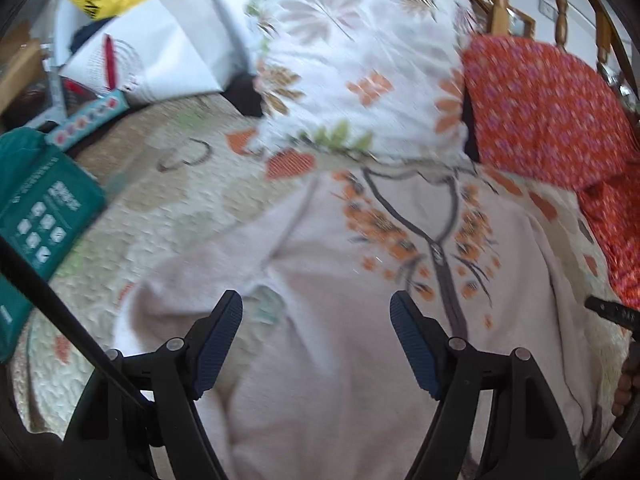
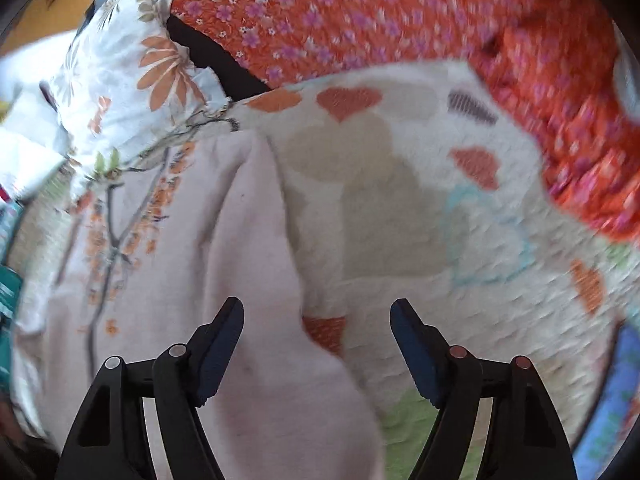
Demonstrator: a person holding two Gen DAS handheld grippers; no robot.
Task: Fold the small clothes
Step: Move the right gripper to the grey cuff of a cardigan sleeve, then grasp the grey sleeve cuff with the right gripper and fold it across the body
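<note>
Here the left tongs (image 1: 316, 312) are hanging wide open over a pale pink top (image 1: 320, 320) with orange embroidery around the neck, gripping nothing. The top is lying spread on a heart-patterned quilt (image 2: 400, 200), its neckline towards twelve o'clock. The right tongs (image 2: 316, 316) are gaping fully, empty too, straddling the top's edge where it is meeting the quilt. A floral pillow (image 1: 360, 80) is sitting at twelve, a red cushion (image 1: 548, 112) at two.
</note>
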